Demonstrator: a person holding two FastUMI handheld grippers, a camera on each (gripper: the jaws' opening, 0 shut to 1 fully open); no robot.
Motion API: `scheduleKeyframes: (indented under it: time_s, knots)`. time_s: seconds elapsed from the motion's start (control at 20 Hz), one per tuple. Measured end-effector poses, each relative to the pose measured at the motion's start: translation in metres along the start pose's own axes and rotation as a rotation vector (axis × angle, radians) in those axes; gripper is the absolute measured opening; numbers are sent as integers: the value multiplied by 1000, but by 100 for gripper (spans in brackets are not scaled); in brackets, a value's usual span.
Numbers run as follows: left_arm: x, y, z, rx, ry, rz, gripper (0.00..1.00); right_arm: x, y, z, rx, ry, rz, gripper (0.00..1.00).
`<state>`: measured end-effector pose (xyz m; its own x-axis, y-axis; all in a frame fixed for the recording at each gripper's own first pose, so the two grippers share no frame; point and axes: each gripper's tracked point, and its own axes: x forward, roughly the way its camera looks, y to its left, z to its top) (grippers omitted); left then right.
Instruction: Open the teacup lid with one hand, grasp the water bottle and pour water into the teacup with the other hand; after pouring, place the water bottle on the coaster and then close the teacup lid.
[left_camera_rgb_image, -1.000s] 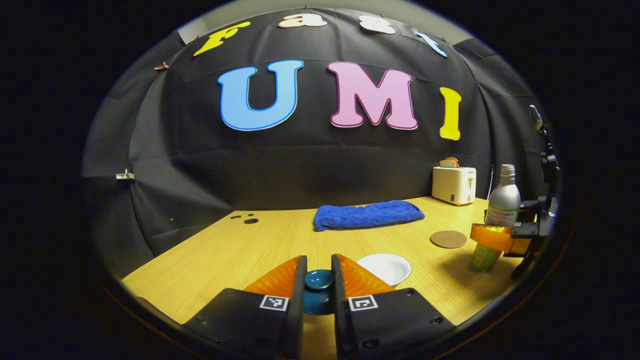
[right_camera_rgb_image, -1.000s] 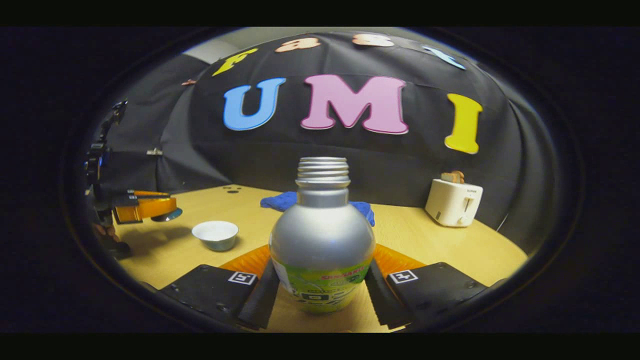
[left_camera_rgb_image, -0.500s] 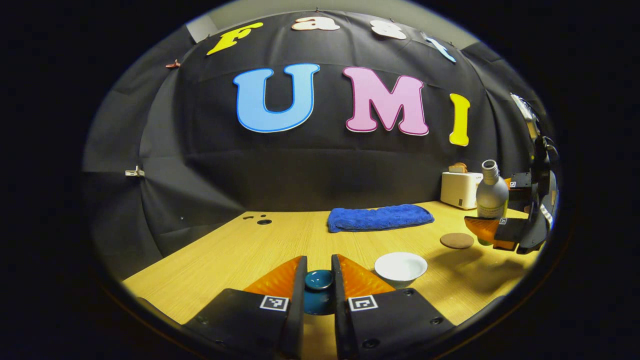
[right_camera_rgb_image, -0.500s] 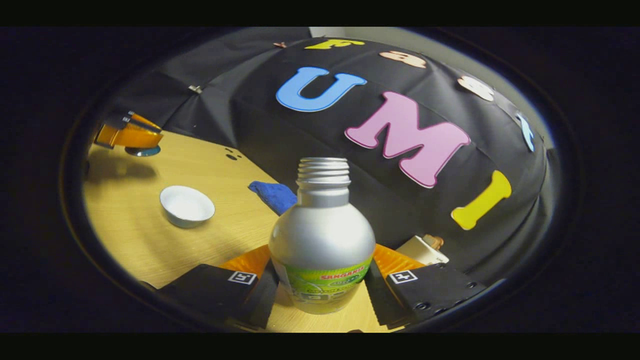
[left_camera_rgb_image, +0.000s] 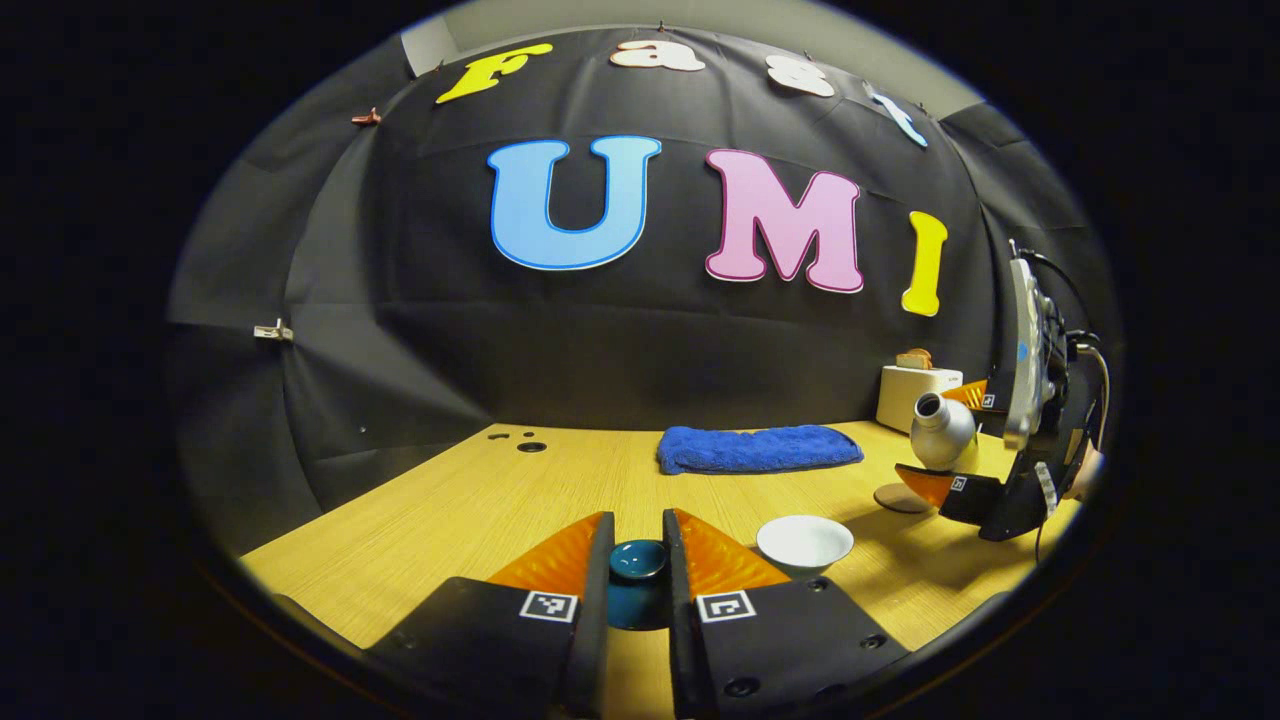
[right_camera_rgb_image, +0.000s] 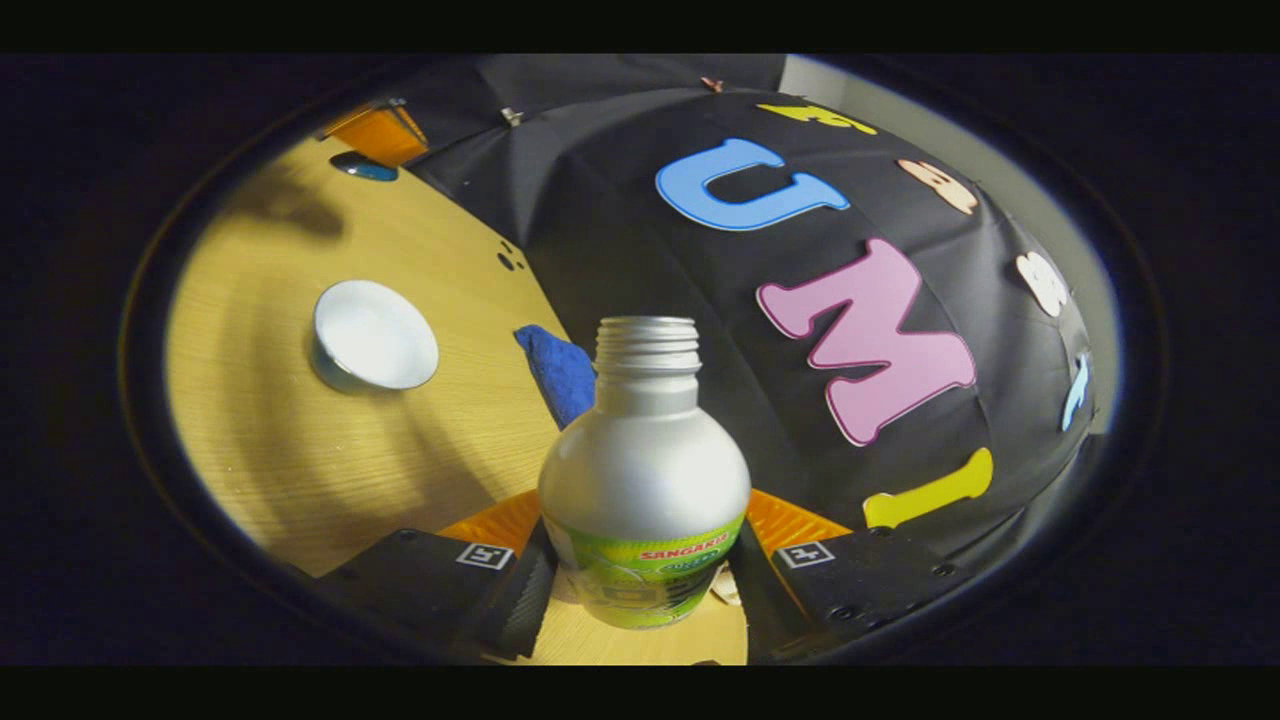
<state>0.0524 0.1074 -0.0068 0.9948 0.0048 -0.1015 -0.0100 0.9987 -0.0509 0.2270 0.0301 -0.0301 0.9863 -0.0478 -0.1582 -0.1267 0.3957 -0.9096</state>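
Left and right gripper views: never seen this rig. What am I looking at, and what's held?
No robot here: a person holds a two-finger claw in each hand, and a fisheye camera rides on each.

In the left gripper view, the left claw is shut on the blue lid. On the table are the open white teacup, a blue towel, a coaster and a toaster.

In the right gripper view, tilted sideways, the right claw is shut on the uncapped bottle. The left view shows that bottle tipped toward the teacup.
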Motion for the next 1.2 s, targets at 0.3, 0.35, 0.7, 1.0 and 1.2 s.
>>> scheduleKeyframes:
  time_s: [0.3,0.35,0.7,1.0,1.2]
  knots:
    - [-5,13,-4,-15,8,10,29,14,8,6,-188,-19,25,80]
    - [-5,15,-4,-17,12,14,29,15,8,9,-222,-30,24,80]
    - [-9,23,-9,-33,25,36,29,29,26,22,-400,-85,15,80]
    - [-9,23,-13,-43,34,36,29,39,32,28,-517,-121,9,80]
    - [-7,19,-16,-52,45,19,29,38,31,39,-590,-159,-11,80]
